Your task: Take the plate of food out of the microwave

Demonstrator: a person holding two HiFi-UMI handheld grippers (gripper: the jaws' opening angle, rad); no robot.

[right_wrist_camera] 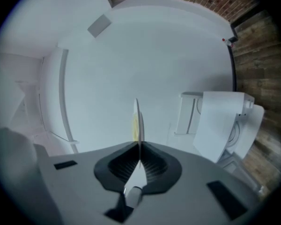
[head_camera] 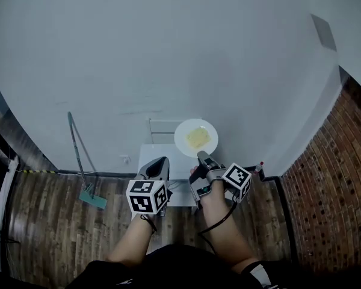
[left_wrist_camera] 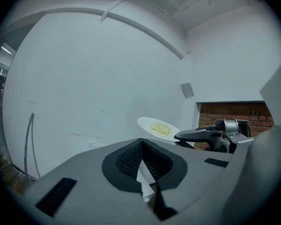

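A white plate (head_camera: 195,138) with a heap of yellow food hangs in the air in front of the white wall. My right gripper (head_camera: 200,156) is shut on its near rim. In the right gripper view the plate (right_wrist_camera: 136,121) shows edge-on, pinched between the pads of the right gripper (right_wrist_camera: 139,146). The left gripper view has the plate (left_wrist_camera: 158,128) at centre right. My left gripper (head_camera: 162,161) is to the left of the plate, with nothing in it and its pads together (left_wrist_camera: 141,142). The white microwave (head_camera: 150,158) stands below both grippers, and its door (right_wrist_camera: 220,125) is swung open.
A mop with a teal head (head_camera: 93,198) leans against the wall at the left. A brick wall (head_camera: 331,179) closes the right side. Dark wooden floor (head_camera: 48,221) lies below. A person's forearms reach forward to both grippers.
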